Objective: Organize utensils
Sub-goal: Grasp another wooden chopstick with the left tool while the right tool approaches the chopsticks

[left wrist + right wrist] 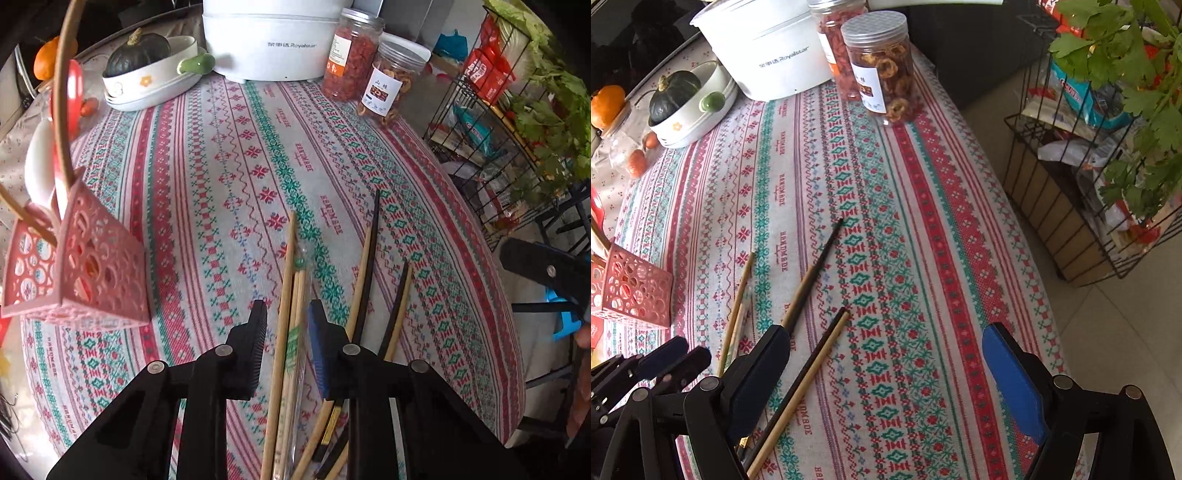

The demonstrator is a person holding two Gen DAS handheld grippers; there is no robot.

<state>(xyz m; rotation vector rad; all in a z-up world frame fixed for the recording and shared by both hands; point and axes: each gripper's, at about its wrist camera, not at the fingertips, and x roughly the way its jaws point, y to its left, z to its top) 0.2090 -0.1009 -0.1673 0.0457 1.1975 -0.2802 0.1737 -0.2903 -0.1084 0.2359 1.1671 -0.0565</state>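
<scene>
Pink holder (92,266) at left edge of worktop (229,155), already stocked with spoons and sticks. Left tongs (286,319) apart, straddling pale bamboo chopsticks (286,295) near front edge, not yet pinching. Dark chopsticks (373,258) just right of those, crossing tan ones. Right tongs (886,365) wide apart over a dark-and-tan pair (816,354), nothing held. Judged light, stiff, slick, prone to roll and pivot; best taken mid-length or slightly toward thick end, a bundle at a time, squeezed firmly.

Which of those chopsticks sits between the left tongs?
The pale bamboo chopstick, running up between the open left tongs; the dark chopsticks lie outside, to their right.
</scene>
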